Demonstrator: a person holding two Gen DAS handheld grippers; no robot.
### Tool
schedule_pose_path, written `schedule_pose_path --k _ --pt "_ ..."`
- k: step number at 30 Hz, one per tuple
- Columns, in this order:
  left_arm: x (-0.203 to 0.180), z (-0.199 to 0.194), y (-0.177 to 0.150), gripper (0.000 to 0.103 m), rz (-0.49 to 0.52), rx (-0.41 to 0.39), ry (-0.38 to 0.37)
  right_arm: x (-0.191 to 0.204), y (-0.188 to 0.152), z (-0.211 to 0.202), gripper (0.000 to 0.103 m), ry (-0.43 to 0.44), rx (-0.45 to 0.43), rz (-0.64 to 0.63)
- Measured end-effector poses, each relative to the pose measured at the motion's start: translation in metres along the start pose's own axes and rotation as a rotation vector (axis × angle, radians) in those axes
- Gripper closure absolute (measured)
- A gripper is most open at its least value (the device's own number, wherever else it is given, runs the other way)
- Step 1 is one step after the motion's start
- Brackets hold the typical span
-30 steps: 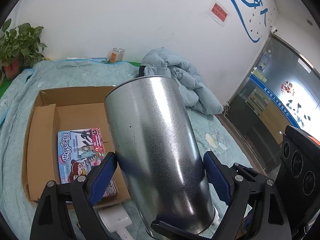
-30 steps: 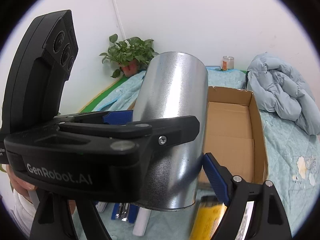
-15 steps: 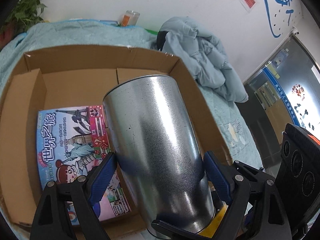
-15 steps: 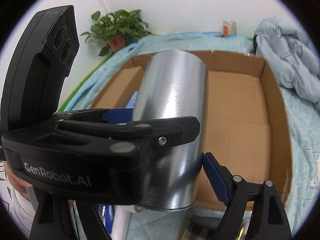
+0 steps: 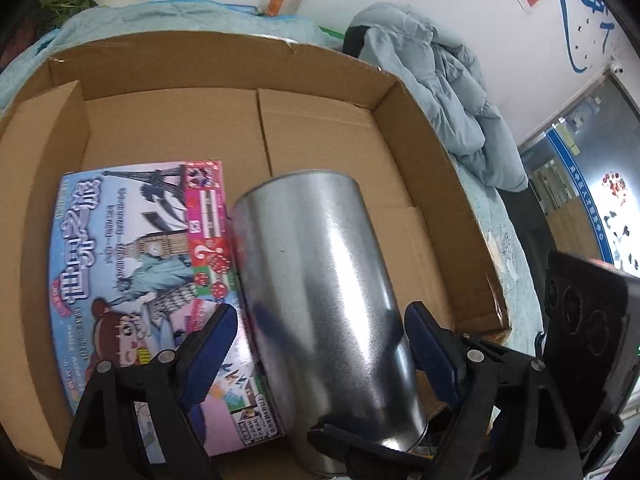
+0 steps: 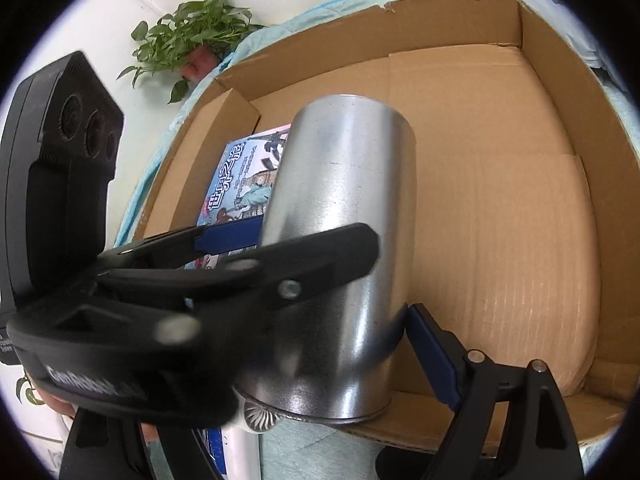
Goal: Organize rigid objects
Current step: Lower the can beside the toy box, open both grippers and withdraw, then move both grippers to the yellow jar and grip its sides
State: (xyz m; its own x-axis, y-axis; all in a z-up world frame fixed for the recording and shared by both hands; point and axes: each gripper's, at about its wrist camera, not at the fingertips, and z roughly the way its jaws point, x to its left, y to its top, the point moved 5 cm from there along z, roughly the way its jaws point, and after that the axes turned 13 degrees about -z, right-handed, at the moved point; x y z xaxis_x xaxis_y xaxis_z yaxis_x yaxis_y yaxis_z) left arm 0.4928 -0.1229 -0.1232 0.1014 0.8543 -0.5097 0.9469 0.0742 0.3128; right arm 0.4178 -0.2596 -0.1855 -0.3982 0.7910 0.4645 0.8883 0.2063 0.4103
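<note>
A shiny metal can [image 5: 320, 300] is held between both grippers, tilted over the open cardboard box [image 5: 420, 128]. My left gripper [image 5: 320, 340] has its blue pads on either side of the can's lower part. My right gripper [image 6: 340, 320] also grips the can [image 6: 340, 240] near its base; the left gripper's black body hides its left finger. A colourful board game box [image 5: 136, 264] lies flat in the box's left part, just left of the can, and shows in the right wrist view [image 6: 244, 184] too.
The box [image 6: 500, 200] rests on a light blue quilt [image 5: 512, 248]. A blue padded jacket [image 5: 440, 80] lies behind the box at right. A potted plant [image 6: 196, 36] and a small jar [image 5: 284, 0] stand by the white wall. White items [image 6: 240, 452] lie before the box.
Both grippers carried the can forward and down from in front of the box to over its inside, beside the board game box. The grip has not changed.
</note>
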Motion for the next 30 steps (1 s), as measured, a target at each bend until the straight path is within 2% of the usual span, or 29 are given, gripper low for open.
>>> schedule_pose_path --k 4,7,8,10,12,13,14,15,16,17,19,20,21,22,23,25,27,30 --pt "0.000 -0.035 -0.004 0.018 0.016 -0.088 0.008 0.004 -0.004 -0.007 0.017 -0.005 -0.020 0.011" --pt "0.000 -0.077 -0.017 0.017 0.056 -0.235 0.047 0.011 -0.007 -0.028 0.017 0.001 -0.093 -0.013" --pt "0.002 -0.092 -0.023 0.011 0.067 -0.290 0.063 0.013 -0.012 -0.039 0.016 -0.008 -0.118 -0.022" --pt "0.010 -0.124 -0.041 0.000 0.077 -0.425 0.106 0.014 -0.022 -0.058 0.016 -0.068 -0.160 -0.043" --pt "0.021 -0.157 -0.064 0.001 0.081 -0.561 0.180 0.013 -0.041 -0.080 0.016 -0.181 -0.202 -0.072" --pt "0.027 -0.169 -0.074 0.001 0.084 -0.594 0.206 0.014 -0.047 -0.088 0.018 -0.223 -0.220 -0.092" --pt "0.034 -0.180 -0.086 0.005 0.082 -0.627 0.233 0.018 -0.057 -0.098 0.033 -0.281 -0.261 -0.126" --pt "0.039 -0.186 -0.098 0.018 0.080 -0.642 0.254 0.020 -0.064 -0.107 0.060 -0.333 -0.293 -0.152" --pt "0.042 -0.188 -0.106 0.067 0.085 -0.622 0.264 0.022 -0.072 -0.114 0.070 -0.382 -0.311 -0.166" --pt "0.045 -0.185 -0.115 0.103 0.095 -0.566 0.276 0.021 -0.078 -0.119 0.073 -0.415 -0.323 -0.170" --pt "0.051 -0.186 -0.133 0.101 0.075 -0.530 0.281 0.019 -0.087 -0.127 0.072 -0.412 -0.353 -0.167" --pt "0.051 -0.187 -0.141 0.091 0.073 -0.531 0.276 0.020 -0.091 -0.130 0.054 -0.412 -0.357 -0.178" --pt "0.051 -0.189 -0.150 0.076 0.073 -0.525 0.275 0.022 -0.094 -0.129 0.019 -0.422 -0.352 -0.191" --pt "0.051 -0.190 -0.158 0.024 0.069 -0.516 0.278 0.025 -0.098 -0.129 0.008 -0.428 -0.354 -0.199" --pt "0.051 -0.194 -0.165 0.004 0.059 -0.530 0.283 0.026 -0.104 -0.130 0.002 -0.426 -0.369 -0.205" --pt "0.049 -0.199 -0.178 0.000 0.042 -0.606 0.257 0.029 -0.111 -0.126 0.002 -0.400 -0.362 -0.206" --pt "0.047 -0.195 -0.187 0.001 0.045 -0.582 0.253 0.025 -0.117 -0.121 0.002 -0.364 -0.324 -0.187" --pt "0.047 -0.195 -0.201 0.001 0.035 -0.562 0.260 0.021 -0.125 -0.115 0.002 -0.358 -0.284 -0.154"
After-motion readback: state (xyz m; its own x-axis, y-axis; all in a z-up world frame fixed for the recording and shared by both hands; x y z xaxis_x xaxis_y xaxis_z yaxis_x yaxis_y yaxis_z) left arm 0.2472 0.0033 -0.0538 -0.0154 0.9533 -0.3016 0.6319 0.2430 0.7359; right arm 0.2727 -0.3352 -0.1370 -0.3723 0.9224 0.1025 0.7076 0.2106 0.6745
